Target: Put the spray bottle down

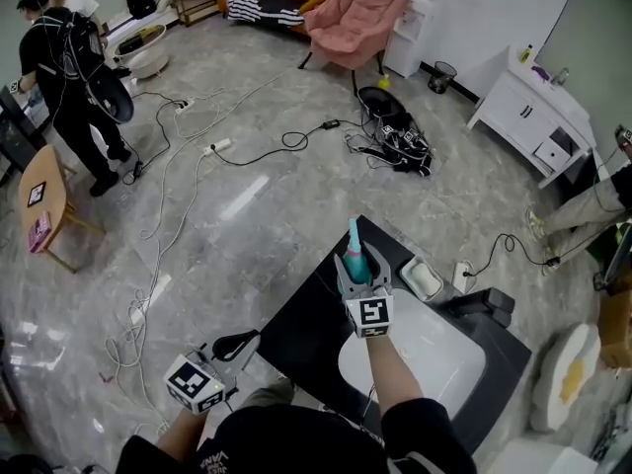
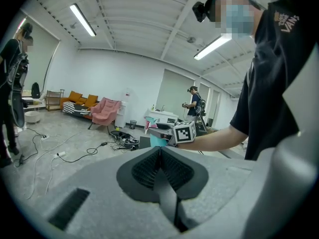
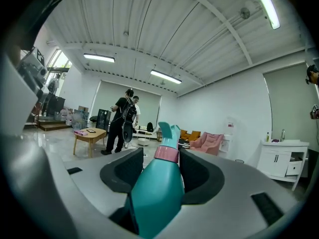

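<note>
From above, the head view shows the right gripper (image 1: 359, 276) reaching over the far corner of the black square table (image 1: 304, 336), and it holds the teal plastic spray bottle with the pink collar (image 1: 355, 255), whose nozzle end points away from the person. I cannot tell from here if the bottle touches the table. On the same table, near the person, sits a white oval basin (image 1: 434, 368), and just beside the table's far edge lies a small white rectangular dish (image 1: 422, 278); what is inside them is too small to tell. The left gripper (image 1: 240, 345) hangs low at the table's left side, well apart from the bottle. The left gripper view gives what the head view hides: the left gripper (image 2: 160, 151) has its ribbed pads together with nothing between them, and the bottle (image 2: 158, 141) shows far behind. The right gripper view shows the right gripper (image 3: 160, 157) with jaws rather wide, pressed on both sides of the bottle (image 3: 157, 195).
</note>
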`<state>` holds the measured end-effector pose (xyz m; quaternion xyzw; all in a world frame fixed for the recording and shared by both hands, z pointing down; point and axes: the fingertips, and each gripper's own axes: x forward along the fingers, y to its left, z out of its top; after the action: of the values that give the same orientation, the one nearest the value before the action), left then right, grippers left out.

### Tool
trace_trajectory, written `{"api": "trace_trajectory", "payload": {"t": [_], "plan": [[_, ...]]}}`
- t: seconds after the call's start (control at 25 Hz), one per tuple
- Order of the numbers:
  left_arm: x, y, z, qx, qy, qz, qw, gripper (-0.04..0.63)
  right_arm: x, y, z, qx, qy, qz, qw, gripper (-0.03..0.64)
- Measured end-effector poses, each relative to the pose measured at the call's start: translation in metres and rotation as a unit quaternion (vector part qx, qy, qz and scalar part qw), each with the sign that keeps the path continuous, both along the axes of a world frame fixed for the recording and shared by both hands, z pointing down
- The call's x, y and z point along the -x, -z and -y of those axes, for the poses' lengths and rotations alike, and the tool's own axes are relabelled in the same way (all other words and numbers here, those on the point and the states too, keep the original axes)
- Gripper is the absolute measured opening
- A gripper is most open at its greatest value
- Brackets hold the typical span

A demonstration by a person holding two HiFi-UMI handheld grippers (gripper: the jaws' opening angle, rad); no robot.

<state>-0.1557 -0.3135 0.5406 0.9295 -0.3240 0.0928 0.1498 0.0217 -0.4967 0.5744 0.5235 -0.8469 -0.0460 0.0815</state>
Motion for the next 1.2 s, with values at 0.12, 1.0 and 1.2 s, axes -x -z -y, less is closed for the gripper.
{"api": "trace_trajectory", "payload": {"t": [0.12,1.0,1.2], "plan": [[-0.005,-0.002,0.001,0.002,-0.006,0.0,1.0,0.02,-0.004,0.0,-0.008,-0.002,-0.004,0.0,1.0,0.233],[-0.017,0.004,-0.008,-0.004,-0.019,-0.004,0.9998,0.02,-0.025,-0.025,-0.063,0.027,-0.053,0.019,0.998,0.288],[-0.019,0.003,-0.012,-0.003,-0.017,-0.004,0.9999,0.02,-0.032,-0.038,-0.068,0.044,-0.062,0.015,0.997,0.301]]}}
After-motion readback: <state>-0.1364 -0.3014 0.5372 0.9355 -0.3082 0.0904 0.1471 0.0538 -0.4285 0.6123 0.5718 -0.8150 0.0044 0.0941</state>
